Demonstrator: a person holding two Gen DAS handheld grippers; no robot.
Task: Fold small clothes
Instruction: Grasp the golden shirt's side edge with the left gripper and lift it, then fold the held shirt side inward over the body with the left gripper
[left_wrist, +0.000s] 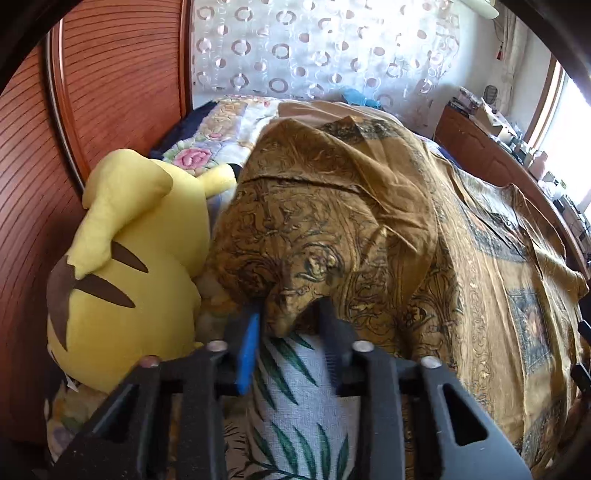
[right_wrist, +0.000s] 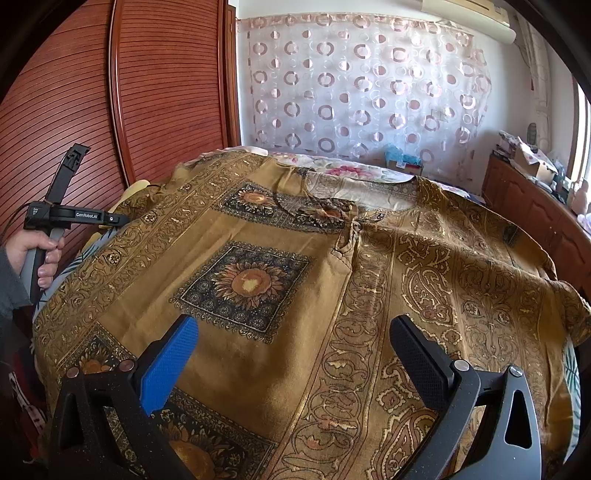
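Here, ochre sunflower-print garment (right_wrist: 258, 280) spread flat, left gripper (left_wrist: 291, 314) pinching its edge, right gripper (right_wrist: 295, 354) released.

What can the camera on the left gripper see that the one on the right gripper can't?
Only the left wrist view shows the yellow plush toy whole, the leaf-print sheet, and the left gripper pinching a fold of the brown patterned shirt.

Only the right wrist view shows the shirt spread flat with its sunflower squares, the open right gripper over it, and the person's hand on the other tool's handle.

Both show the shirt, the circle-pattern curtain and the wooden wardrobe.
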